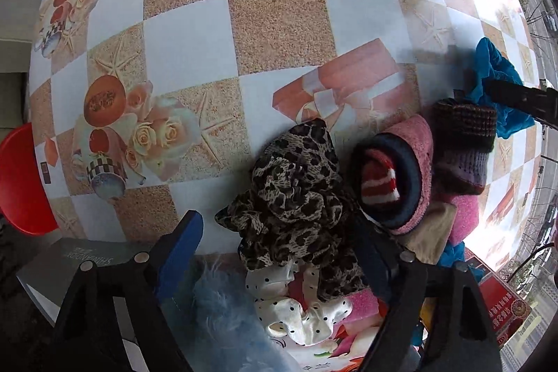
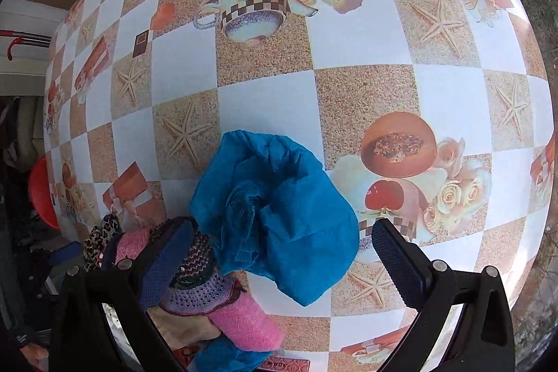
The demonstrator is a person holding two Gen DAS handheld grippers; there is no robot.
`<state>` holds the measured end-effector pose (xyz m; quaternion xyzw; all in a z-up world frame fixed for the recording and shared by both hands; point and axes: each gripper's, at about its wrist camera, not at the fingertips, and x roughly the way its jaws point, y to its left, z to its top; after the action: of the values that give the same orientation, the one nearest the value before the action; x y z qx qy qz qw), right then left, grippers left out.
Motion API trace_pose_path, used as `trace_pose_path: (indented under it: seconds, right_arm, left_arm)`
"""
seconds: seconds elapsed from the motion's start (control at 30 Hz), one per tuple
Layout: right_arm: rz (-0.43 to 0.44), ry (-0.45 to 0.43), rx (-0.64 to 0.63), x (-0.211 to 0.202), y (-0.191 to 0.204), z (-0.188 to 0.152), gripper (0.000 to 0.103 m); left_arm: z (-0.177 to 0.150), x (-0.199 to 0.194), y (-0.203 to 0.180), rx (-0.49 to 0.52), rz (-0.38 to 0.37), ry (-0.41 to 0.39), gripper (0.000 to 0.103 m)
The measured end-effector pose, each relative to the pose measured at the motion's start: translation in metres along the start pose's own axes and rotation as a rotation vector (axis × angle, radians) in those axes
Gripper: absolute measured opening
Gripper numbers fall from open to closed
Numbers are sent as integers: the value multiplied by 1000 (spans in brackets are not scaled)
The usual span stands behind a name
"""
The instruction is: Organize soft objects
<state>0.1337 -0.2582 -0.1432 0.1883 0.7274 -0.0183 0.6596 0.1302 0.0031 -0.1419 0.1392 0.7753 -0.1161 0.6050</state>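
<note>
Where visible, leopard scarf fills left.

A checkered tablecloth covers the table; red chair beside.

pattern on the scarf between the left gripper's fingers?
Leopard print, brown and black on tan. The scarf shows best in the left wrist view.

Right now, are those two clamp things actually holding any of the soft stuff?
No. The left gripper is open around the leopard-print scarf, and the right gripper is open around the blue cloth; neither has closed.
</note>
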Motion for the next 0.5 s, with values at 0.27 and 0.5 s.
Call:
trace_pose_path:
  seconds: [0.27,0.5]
  right_arm:
    - [-51,-18,-63,8,15,-2,83]
    - [24,-89,-54,-20,6,-18,31]
  left_arm:
    - [7,0,2,-26,-92,6,34]
    - [-9,-23,16,-70,-69,-134,20]
